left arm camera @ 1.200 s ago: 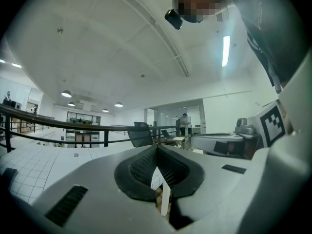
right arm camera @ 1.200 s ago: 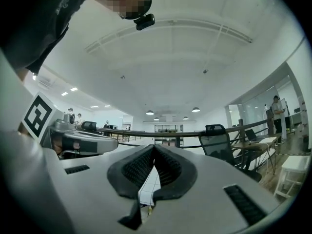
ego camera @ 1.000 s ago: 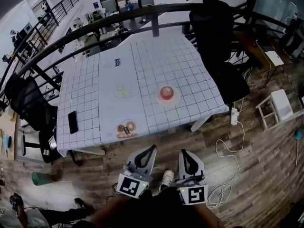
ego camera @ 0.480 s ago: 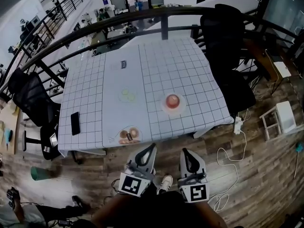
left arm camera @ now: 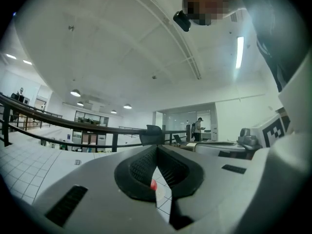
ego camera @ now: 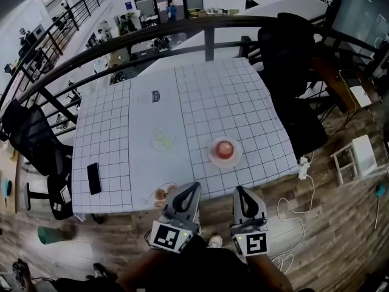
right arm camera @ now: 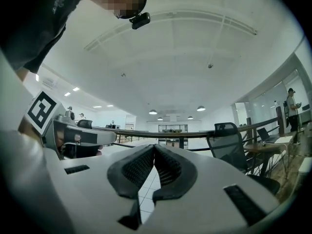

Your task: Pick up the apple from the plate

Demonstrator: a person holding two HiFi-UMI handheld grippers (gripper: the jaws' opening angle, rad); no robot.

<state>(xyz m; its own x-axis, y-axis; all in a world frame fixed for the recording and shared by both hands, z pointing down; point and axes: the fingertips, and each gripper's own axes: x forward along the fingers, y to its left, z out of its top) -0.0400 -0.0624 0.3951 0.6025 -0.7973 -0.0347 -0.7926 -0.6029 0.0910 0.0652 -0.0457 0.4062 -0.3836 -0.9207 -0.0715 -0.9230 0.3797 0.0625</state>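
Approach phase: the left gripper (ego camera: pixel 194 188) and right gripper (ego camera: pixel 240 190) have advanced to the near edge of the grid-printed white tablecloth (ego camera: pixel 200 90). The round, glossy red apple (ego camera: pixel 225 148) rests on a small white plate (ego camera: pixel 213 159) just ahead. Both pairs of ribbed black pads are pressed together, empty, so the pick-up has not yet begun.

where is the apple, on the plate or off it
On the plate. The apple sits at its centre; the left tool and right tool are shut, empty, short of it.
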